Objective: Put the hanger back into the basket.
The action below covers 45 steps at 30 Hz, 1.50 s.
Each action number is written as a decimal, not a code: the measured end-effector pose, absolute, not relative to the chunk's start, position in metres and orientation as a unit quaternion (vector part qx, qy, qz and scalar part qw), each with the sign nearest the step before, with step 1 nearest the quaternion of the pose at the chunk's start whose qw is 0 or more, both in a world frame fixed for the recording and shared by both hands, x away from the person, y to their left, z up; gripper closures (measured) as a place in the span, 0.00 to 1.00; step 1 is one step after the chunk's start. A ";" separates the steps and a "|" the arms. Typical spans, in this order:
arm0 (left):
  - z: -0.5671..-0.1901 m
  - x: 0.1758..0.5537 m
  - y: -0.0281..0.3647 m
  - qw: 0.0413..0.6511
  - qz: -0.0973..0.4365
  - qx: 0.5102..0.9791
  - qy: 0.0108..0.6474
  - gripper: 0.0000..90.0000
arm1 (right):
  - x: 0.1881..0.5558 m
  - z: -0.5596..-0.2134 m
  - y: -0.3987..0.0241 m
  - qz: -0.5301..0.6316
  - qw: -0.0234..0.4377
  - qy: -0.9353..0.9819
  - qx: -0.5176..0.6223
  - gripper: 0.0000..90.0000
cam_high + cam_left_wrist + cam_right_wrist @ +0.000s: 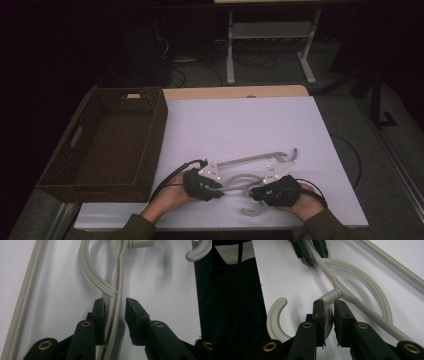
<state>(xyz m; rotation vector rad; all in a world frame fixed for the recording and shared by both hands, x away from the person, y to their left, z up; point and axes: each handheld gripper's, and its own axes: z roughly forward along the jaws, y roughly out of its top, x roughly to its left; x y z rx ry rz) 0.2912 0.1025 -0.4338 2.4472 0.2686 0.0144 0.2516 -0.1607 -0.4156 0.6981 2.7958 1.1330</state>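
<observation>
basket [107, 145]: brown wicker, open top, on left part of table | table [240, 120]: white top, wood strip along far edge | frame [270, 35]: white metal, on floor beyond table | cables [190, 67]: on floor, beyond basket

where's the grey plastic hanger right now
In the high view the grey plastic hanger lies on the white table top near its front edge, between the left gripper and right gripper, right of the brown woven basket.

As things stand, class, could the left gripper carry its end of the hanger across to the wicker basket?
Probably yes: the left gripper has the hanger arm between its fingers, and bare table separates it from the basket.
</observation>
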 end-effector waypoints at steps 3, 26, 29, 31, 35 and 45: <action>-0.434 0.292 0.102 0.332 0.010 0.938 0.100 0.82 | 0.252 -0.415 -0.161 0.367 0.023 0.902 0.227 0.88; -0.433 0.292 0.103 0.347 -0.007 0.934 0.091 0.91 | 0.254 -0.408 -0.168 0.407 0.055 0.878 0.244 0.54; -0.432 0.293 0.104 0.348 -0.009 0.932 0.099 0.91 | 0.256 -0.405 -0.173 0.429 0.075 0.861 0.261 0.37; -0.431 0.293 0.105 0.351 -0.009 0.931 0.102 0.91 | 0.258 -0.403 -0.177 0.443 0.077 0.851 0.272 0.30; -0.429 0.294 0.106 0.353 -0.012 0.929 0.111 0.91 | 0.260 -0.401 -0.183 0.456 0.092 0.837 0.288 0.20; -0.424 0.299 0.114 0.361 -0.009 0.922 0.135 0.92 | 0.262 -0.392 -0.205 0.493 0.118 0.800 0.322 0.16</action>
